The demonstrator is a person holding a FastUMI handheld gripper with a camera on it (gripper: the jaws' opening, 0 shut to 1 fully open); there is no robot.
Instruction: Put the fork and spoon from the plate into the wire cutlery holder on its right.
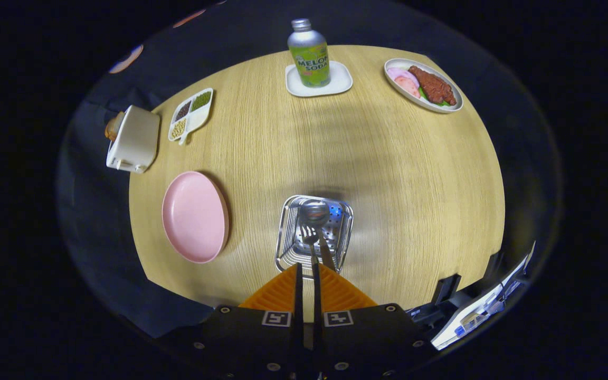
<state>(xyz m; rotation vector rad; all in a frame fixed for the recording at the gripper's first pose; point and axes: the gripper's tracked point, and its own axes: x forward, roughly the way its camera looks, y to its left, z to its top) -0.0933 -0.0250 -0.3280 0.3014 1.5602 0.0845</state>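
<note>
- Toaster point(133, 140): a pale, boxy block at the table's point(415, 200) left edge, with bread showing at its far end.
- Divided tray point(192, 113): white, its sections holding green, dark and tan beans.
- Plate point(195, 216): pink, round, smooth and bare.
- Bottle point(309, 53): a metal soda bottle with a green label, upright on a white square coaster point(319, 79).
- Holder point(314, 235): a square wire basket just ahead of the fingers; the spoon point(315, 214) stands in it, bowl up.
- Fork point(309, 235): tines over the holder, handle running back between the fingers.
- Gripper point(307, 277): fingers nearly closed, clamped on the fork's handle.
- Oval dish point(423, 85): white, with ham slices, brown meat and greens.
</note>
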